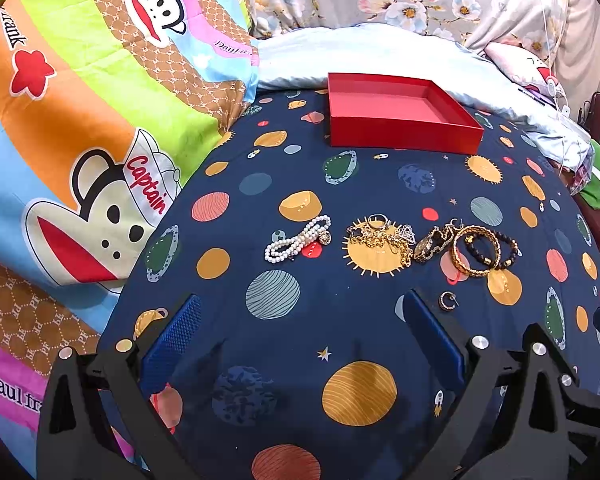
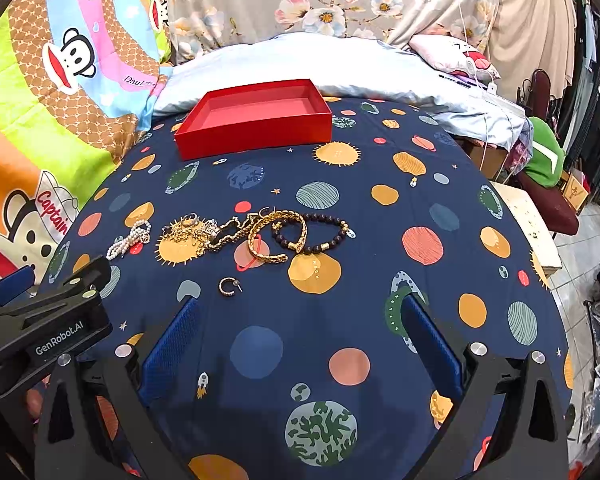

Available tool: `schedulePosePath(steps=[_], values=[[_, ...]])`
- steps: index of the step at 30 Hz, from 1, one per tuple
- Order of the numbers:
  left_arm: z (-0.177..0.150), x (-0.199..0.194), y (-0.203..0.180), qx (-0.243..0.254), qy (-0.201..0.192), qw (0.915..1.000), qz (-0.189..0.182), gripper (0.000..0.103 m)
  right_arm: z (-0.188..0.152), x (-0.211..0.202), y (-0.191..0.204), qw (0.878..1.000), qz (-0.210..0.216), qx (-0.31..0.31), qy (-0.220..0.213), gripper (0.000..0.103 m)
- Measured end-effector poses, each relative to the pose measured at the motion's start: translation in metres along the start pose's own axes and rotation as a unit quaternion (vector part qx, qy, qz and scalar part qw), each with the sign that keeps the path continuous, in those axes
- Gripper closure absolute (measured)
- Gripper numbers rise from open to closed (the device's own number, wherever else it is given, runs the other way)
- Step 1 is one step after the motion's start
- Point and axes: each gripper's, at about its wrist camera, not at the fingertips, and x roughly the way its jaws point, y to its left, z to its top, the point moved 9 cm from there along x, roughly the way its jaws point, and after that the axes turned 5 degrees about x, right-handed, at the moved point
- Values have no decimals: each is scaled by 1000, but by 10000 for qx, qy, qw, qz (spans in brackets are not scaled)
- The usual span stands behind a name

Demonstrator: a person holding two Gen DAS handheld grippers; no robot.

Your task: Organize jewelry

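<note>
An empty red box (image 1: 400, 114) (image 2: 256, 118) sits at the far side of a navy planet-print cloth (image 1: 300, 360) (image 2: 380, 300). A row of jewelry lies mid-cloth: a pearl bracelet (image 1: 296, 240) (image 2: 129, 240), a tangle of gold chains and a ring (image 1: 382, 236) (image 2: 198, 232), a gold bangle (image 1: 474, 252) (image 2: 276, 236), a dark bead bracelet (image 1: 504, 250) (image 2: 320, 234) and a small hoop earring (image 1: 447, 301) (image 2: 230, 284). My left gripper (image 1: 302, 320) is open and empty, short of the jewelry. My right gripper (image 2: 300, 320) is open and empty, near the earring.
A colourful monkey-print quilt (image 1: 80, 120) (image 2: 60, 80) borders the cloth on the left. A pale blue pillow (image 1: 360, 56) (image 2: 300, 64) lies behind the box. The left gripper's body (image 2: 40, 320) shows at the right wrist view's left edge. A chair with green cloth (image 2: 544, 160) stands right.
</note>
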Motion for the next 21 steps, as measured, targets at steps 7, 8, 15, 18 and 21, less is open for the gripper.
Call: schedulePosePath(steps=[7, 8, 15, 18, 21], values=[[0, 0, 0, 0, 5, 10000, -4, 5, 0, 1, 1, 10000, 0, -2, 4, 5], [0, 0, 0, 4, 3, 10000, 3, 5, -1, 1, 1, 10000, 1, -4, 9, 5], [-1, 3, 3, -3, 26, 10000, 0, 5, -3, 5, 3, 10000, 2, -11, 43, 5], [-2, 6, 5, -6, 60, 10000, -2, 5, -3, 8, 4, 10000, 6, -9, 80, 5], [-2, 10, 6, -5, 96, 10000, -2, 5, -3, 11, 5, 9999, 24, -7, 124, 5]])
